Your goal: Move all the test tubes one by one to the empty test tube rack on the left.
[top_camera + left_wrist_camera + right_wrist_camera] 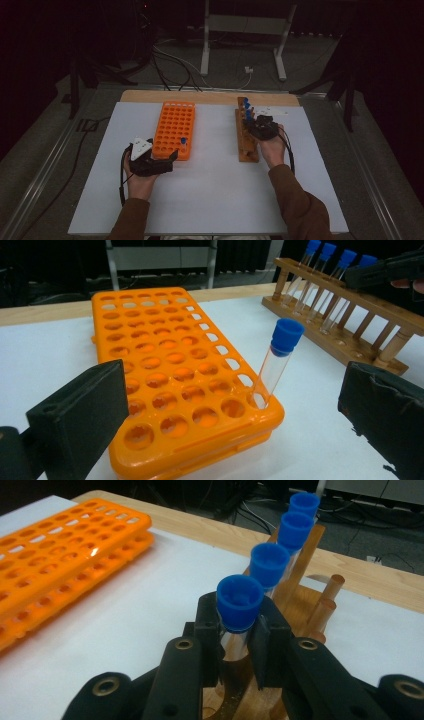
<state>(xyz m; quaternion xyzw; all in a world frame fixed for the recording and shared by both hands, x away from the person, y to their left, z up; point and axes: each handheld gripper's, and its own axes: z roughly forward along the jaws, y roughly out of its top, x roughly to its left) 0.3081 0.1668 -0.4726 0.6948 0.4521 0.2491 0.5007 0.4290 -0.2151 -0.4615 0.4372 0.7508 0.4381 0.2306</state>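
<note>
An orange tube rack lies left of centre on the table. One clear tube with a blue cap stands tilted in its near right corner hole. My left gripper is open just in front of that corner, its jaws wide on either side of the tube and not touching it. On the right, a wooden rack holds several blue-capped tubes. My right gripper is shut on the nearest tube just under its cap, with the tube still in the rack.
The white table top has a bare wooden strip along its far edge. Beyond the table, cables and a white metal stand lie on the dark floor. The right gripper shows over the wooden rack.
</note>
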